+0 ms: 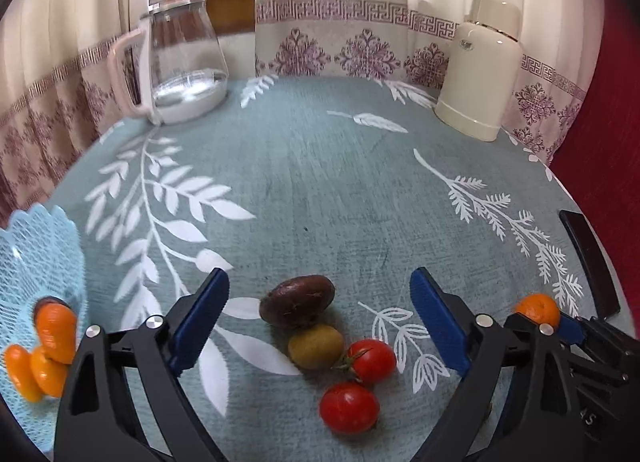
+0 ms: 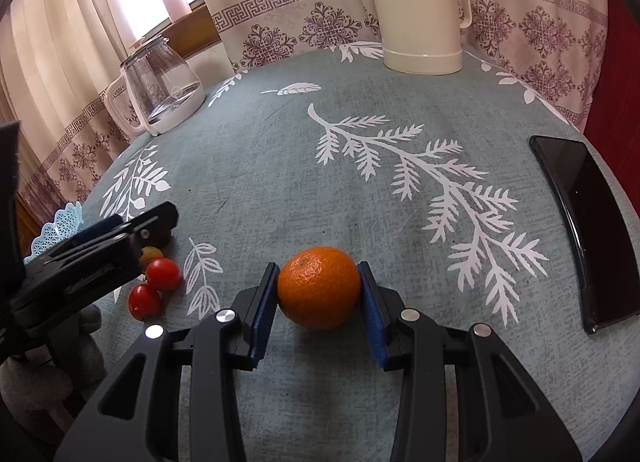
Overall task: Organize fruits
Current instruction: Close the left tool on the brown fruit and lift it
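My right gripper (image 2: 318, 267) is shut on a tangerine (image 2: 319, 288), its blue pads pressing both sides, low over the tablecloth. My left gripper (image 1: 318, 278) stands open above a cluster of fruit: a dark brown fruit (image 1: 298, 300), a greenish-brown kiwi (image 1: 316, 346) and two red tomatoes (image 1: 370, 360) (image 1: 349, 407). Nothing is between its fingers. A light blue mesh basket (image 1: 36, 246) at the far left holds several small orange fruits (image 1: 56, 332). In the left wrist view the tangerine (image 1: 538, 308) shows at the right edge in the right gripper.
A glass kettle (image 1: 184, 62) stands at the back left and a cream thermos jug (image 2: 420, 10) at the back right. A black phone (image 2: 584, 222) lies near the table's right edge. Patterned curtains hang behind the round table.
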`<state>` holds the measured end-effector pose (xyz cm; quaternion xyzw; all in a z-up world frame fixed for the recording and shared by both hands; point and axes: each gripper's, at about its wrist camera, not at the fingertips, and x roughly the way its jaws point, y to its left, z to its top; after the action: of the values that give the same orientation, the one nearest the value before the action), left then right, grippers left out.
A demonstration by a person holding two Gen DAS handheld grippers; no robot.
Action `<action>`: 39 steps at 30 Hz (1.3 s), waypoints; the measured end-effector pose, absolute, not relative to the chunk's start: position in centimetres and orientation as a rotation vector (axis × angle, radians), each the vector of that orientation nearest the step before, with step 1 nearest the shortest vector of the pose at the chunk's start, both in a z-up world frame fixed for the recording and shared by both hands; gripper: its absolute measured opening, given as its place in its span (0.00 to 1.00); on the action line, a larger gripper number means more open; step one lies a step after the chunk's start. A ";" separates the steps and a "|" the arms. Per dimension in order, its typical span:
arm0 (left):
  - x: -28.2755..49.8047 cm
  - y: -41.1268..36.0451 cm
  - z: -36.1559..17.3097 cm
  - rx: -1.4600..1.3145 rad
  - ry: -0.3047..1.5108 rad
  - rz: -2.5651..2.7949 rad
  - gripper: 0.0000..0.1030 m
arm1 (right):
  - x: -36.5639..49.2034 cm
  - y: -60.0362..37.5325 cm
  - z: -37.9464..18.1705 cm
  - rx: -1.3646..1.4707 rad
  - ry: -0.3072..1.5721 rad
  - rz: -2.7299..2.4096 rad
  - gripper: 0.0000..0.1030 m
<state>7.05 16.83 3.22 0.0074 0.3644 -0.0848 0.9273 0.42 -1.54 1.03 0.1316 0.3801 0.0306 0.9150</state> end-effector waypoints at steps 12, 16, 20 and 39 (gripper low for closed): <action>8.2 18.1 1.4 -0.064 0.822 -0.170 0.42 | 0.4 -1.4 1.1 0.268 0.780 0.070 0.38; 8.0 18.1 1.5 -0.060 0.815 -0.172 0.42 | 0.3 -1.4 1.1 0.270 0.779 0.068 0.38; 7.7 18.0 2.0 -0.053 0.798 -0.168 0.42 | 0.3 -1.6 1.1 0.273 0.774 0.067 0.38; 5.2 20.6 5.7 -0.026 0.685 -0.078 0.42 | 0.0 -1.7 1.3 0.277 0.753 0.060 0.38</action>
<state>5.21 20.58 5.74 -0.0129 0.3356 -0.0382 0.9412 0.01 -1.75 1.31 0.1348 0.3663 0.0291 0.9202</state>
